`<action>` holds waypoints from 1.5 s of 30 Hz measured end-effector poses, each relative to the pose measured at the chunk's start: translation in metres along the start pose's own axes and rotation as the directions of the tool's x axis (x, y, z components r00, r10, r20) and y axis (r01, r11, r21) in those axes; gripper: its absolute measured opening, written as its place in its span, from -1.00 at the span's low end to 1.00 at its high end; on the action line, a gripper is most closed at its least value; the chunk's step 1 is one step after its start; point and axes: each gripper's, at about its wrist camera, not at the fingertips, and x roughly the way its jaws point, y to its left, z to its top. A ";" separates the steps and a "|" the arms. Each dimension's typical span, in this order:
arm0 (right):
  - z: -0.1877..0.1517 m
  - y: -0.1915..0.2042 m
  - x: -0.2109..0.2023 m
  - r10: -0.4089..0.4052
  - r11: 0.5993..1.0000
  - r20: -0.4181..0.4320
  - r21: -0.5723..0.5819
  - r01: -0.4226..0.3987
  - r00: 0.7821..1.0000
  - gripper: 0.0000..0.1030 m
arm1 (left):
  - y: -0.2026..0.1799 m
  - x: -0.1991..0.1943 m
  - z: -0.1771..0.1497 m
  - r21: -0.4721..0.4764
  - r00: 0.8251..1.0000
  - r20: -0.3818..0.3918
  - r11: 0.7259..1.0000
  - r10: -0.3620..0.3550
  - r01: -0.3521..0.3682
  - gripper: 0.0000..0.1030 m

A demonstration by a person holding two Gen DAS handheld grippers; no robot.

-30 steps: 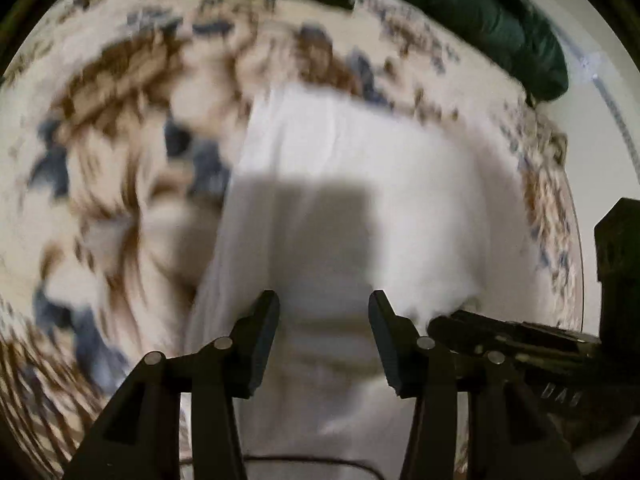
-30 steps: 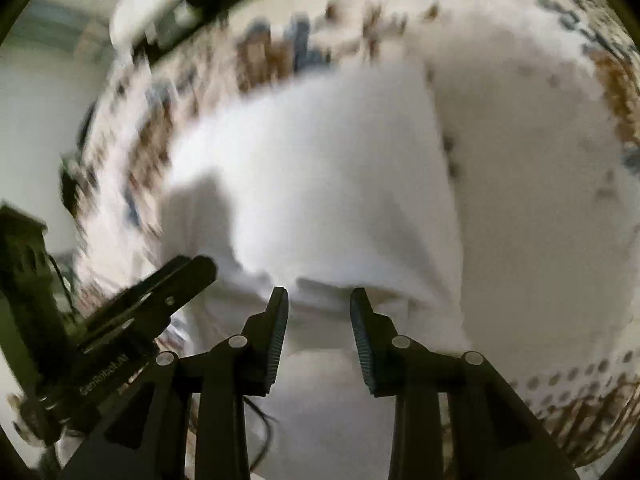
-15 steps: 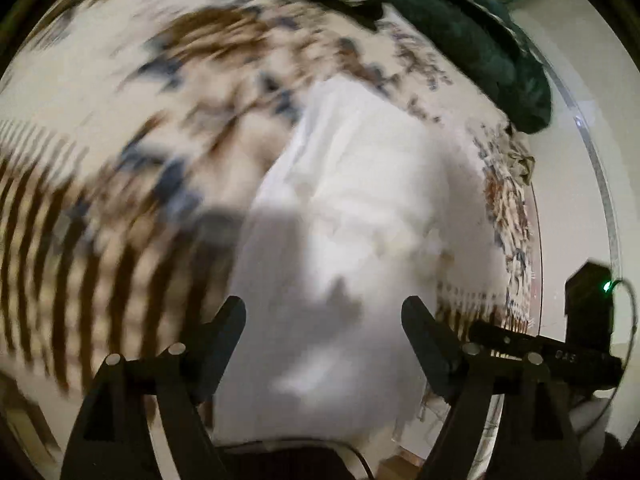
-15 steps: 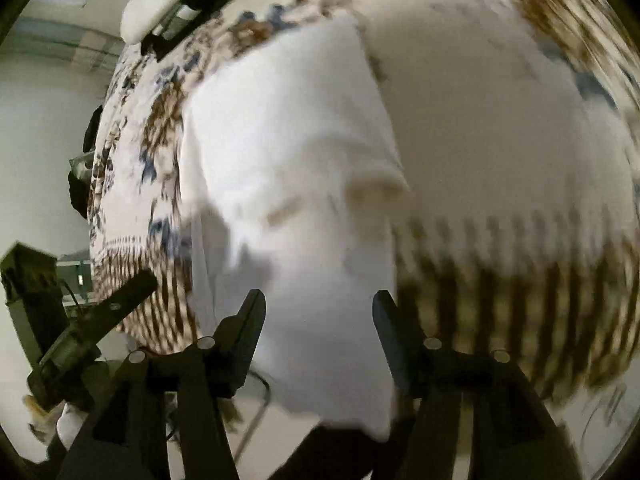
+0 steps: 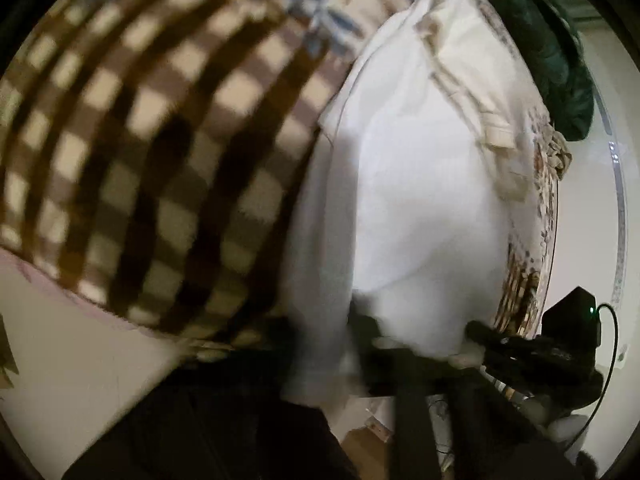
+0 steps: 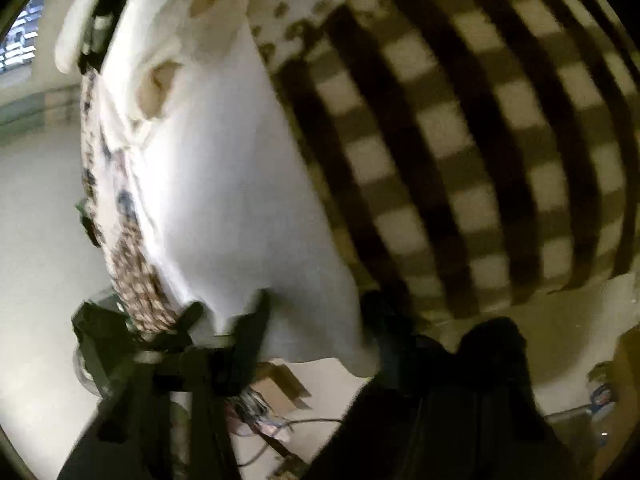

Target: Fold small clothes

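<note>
Lying on the checked and flower-printed blanket, one white garment is being shown with its near hem hanging over the blanket's edge, toward both cameras. Cream-trimmed openings are being seen at its far end in the right wrist view, two of them. No clean fold line is being made out, so the fold is being judged as early or about to be started; most of the work is probably still being left to do.

One left gripper is being seen only as a dark blur across the hem, and its jaw state cannot be told. One right gripper is being shown with jaws spread wide, the hem hanging between them, seemingly ungrasped. One dark green bundle is being seen at the blanket's far side. Pale floor is showing below.
</note>
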 end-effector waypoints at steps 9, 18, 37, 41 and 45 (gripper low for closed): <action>-0.019 0.031 -0.035 0.136 0.991 0.001 0.018 -0.136 0.991 -0.89 | -0.017 -0.062 0.012 -0.088 0.989 0.060 0.986 -0.135 0.140 -0.92; 0.064 0.085 -0.108 0.319 0.947 0.180 -0.014 -0.322 0.931 -0.90 | -0.097 -0.069 0.164 -0.074 0.914 0.203 0.925 -0.352 0.373 -0.91; 0.181 0.092 -0.086 0.097 0.994 0.322 -0.076 -0.076 0.942 0.08 | -0.133 0.020 0.262 0.306 0.989 0.146 0.950 0.013 -0.058 0.05; 0.205 0.107 -0.067 0.050 0.991 0.357 -0.131 -0.003 0.933 -0.95 | -0.147 0.031 0.274 0.356 0.979 0.205 0.933 -0.024 -0.051 -0.91; 0.207 0.116 -0.076 0.027 0.989 0.427 -0.144 0.039 0.904 -0.96 | -0.129 0.019 0.277 0.247 0.973 0.208 0.968 -0.101 0.048 -0.91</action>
